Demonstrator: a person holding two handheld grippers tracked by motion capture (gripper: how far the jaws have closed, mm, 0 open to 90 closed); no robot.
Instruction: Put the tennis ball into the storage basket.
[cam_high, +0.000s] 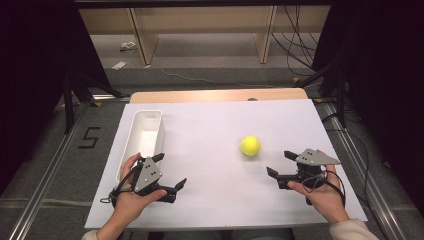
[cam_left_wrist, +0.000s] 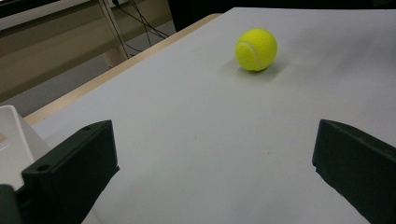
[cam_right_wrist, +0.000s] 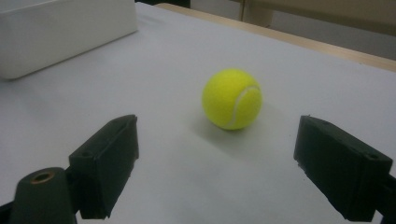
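Both pairs of black jaws stand wide apart with nothing between them, as we see in each gripper view. Our right gripper (cam_high: 280, 163) rests low over the white sheet-covered table (cam_high: 215, 195), near its right edge, and points toward the round yellow-green felt tennis ball (cam_high: 250, 146), which sits on the sheet just ahead of it, not touching either jaw. In the right gripper view the tennis ball (cam_right_wrist: 232, 99) lies a little beyond the gap between the jaws, its white seam facing us. Our left gripper (cam_high: 171, 171) sits at the table's left side, just beside the long white rectangular plastic bin (cam_high: 135, 131), well apart from the ball. In the left gripper view the ball (cam_left_wrist: 256, 49) shows farther off on the open sheet.
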